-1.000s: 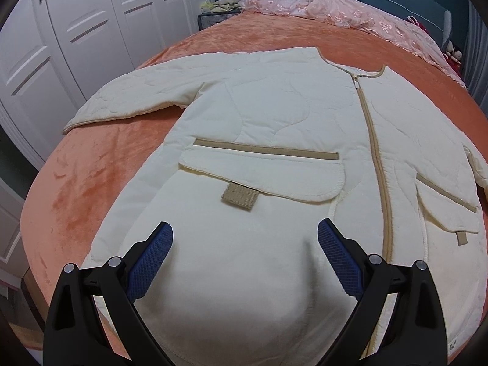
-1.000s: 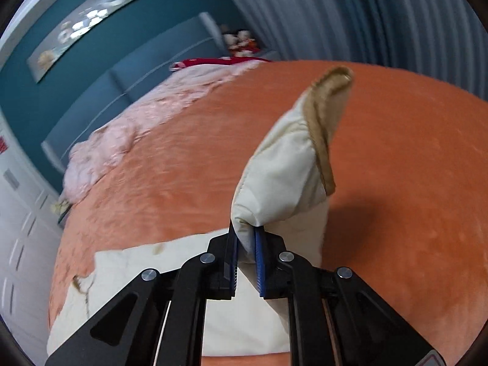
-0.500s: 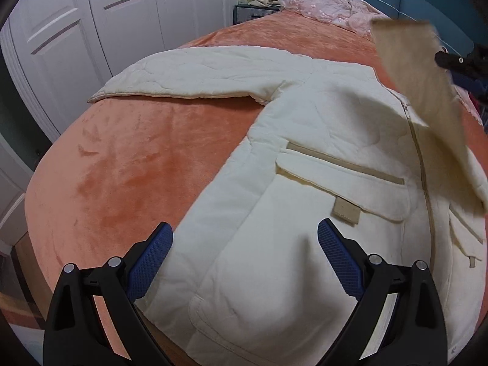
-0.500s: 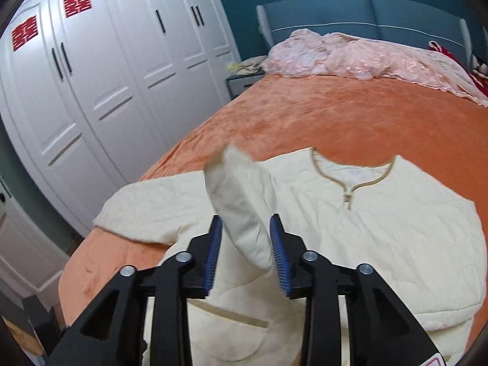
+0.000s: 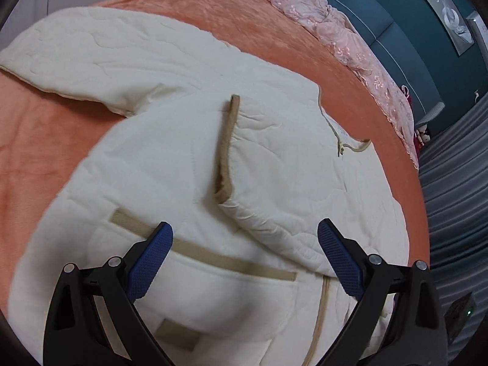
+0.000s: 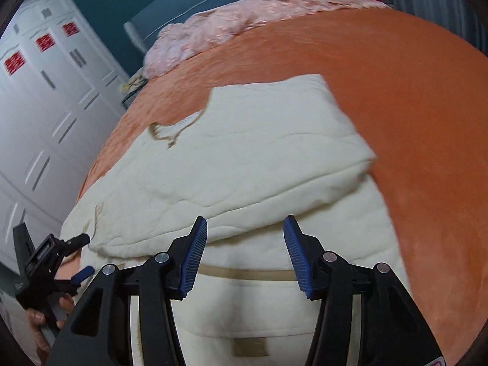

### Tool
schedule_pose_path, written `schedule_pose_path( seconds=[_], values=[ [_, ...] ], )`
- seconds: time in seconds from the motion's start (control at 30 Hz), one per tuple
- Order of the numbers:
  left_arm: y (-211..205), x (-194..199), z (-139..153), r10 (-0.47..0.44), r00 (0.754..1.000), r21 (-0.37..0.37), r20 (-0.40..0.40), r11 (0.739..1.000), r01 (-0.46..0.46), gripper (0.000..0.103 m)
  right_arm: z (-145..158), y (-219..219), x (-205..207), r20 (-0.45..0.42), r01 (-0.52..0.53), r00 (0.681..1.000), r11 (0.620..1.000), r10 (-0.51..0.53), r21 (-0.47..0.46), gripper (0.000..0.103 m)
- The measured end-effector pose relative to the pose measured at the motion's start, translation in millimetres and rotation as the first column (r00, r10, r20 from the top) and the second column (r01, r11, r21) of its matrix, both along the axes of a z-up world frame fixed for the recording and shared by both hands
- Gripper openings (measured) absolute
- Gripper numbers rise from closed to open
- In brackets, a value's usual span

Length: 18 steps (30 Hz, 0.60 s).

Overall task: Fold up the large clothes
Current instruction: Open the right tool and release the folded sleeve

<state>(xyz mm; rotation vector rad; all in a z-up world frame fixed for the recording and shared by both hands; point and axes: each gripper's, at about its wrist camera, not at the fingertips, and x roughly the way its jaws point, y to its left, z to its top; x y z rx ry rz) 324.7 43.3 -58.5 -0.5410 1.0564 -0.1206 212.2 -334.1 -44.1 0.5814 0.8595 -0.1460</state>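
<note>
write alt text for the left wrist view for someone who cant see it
A cream quilted jacket lies flat on an orange bedspread, one sleeve folded across its chest and the other spread out to the side. The open left gripper hovers over the jacket's pocket, holding nothing; pink bedding is bunched by a teal headboard.

Cream quilted jacket (image 5: pixel 170 158) with tan trim (image 5: pixel 224 149) lies on an orange plush bedspread (image 6: pixel 411 97); a pale pink embroidered blanket (image 5: pixel 344 36) bunches against the teal headboard (image 5: pixel 393 27). Gripper pads are blue.
</note>
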Motion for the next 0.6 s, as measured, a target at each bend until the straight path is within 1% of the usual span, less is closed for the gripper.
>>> schedule_pose_path(
  seconds=[0.03,0.07,0.1,0.17,0.2,0.23,0.27,0.3,0.33,0.37,0.4,0.43,0.47,0.5,0.53,0.57,0.6],
  values=[
    [-5,6,-4,-0.002,1.0,-0.009,-0.008,1.0,0.002,0.085,-7,-16,-2,-0.006,0.036,0.999,0.999,-0.036,0.038,0.052],
    [-9,11,-7,-0.002,1.0,-0.01,-0.008,1.0,0.002,0.071,-14,-30,-3,-0.013,0.073,0.997,0.994,-0.072,0.076,0.052],
    [-12,16,-8,-0.001,1.0,0.0,-0.011,1.0,0.001,0.062,-20,-40,-2,-0.02,0.101,0.995,0.989,-0.1,0.108,0.052],
    [-16,23,-7,-0.009,1.0,0.001,-0.014,1.0,0.009,0.026,-31,-59,2,-0.013,0.144,0.989,0.971,-0.144,0.189,0.052],
    [-17,26,-5,-0.009,1.0,0.008,-0.011,1.0,0.009,0.02,-33,-63,5,-0.006,0.16,0.987,0.963,-0.163,0.216,0.052],
    [-16,28,0,-0.009,1.0,0.014,0.006,1.0,0.009,0.012,-34,-69,10,0.005,0.172,0.984,0.955,-0.178,0.243,0.052],
    [-15,30,7,-0.011,0.999,0.025,0.033,1.0,0.01,0.009,-34,-74,16,0.015,0.184,0.981,0.948,-0.194,0.261,0.052],
    [-14,31,17,-0.015,0.998,0.042,0.063,0.999,0.012,0.008,-31,-75,22,0.028,0.188,0.979,0.943,-0.203,0.273,0.048],
    [-11,31,27,-0.014,0.995,0.06,0.095,0.998,0.008,0.007,-27,-77,27,0.042,0.193,0.976,0.942,-0.212,0.276,0.038],
    [-9,30,38,-0.012,0.991,0.078,0.131,0.997,0.002,0.007,-21,-80,31,0.049,0.197,0.975,0.944,-0.217,0.263,0.01],
    [-5,28,48,-0.008,0.986,0.092,0.167,0.996,-0.007,0.007,-12,-79,33,0.079,0.186,0.974,0.949,-0.212,0.253,0.009],
    [-3,25,57,-0.007,0.98,0.097,0.199,0.995,-0.013,0.007,3,-76,30,0.143,0.174,0.967,0.957,-0.21,0.233,0.009],
    [0,22,63,-0.005,0.975,0.11,0.222,0.994,-0.02,0.007,17,-71,25,0.195,0.155,0.962,0.969,-0.192,0.19,0.009],
    [0,20,63,-0.006,0.972,0.134,0.233,0.991,-0.026,0.007,26,-64,22,0.223,0.14,0.96,0.98,-0.169,0.138,0.009],
    [-1,20,58,-0.018,0.974,0.167,0.227,0.986,-0.021,0.007,29,-55,22,0.225,0.133,0.964,0.989,-0.144,0.063,0.009],
    [-5,22,45,-0.037,0.98,0.213,0.194,0.977,-0.006,0.007,23,-48,25,0.188,0.126,0.974,0.992,-0.123,-0.002,0.009],
    [-11,25,30,-0.049,0.987,0.254,0.153,0.967,0.008,0.007,9,-45,31,0.129,0.108,0.986,0.994,-0.102,-0.036,0.008]
  ],
)
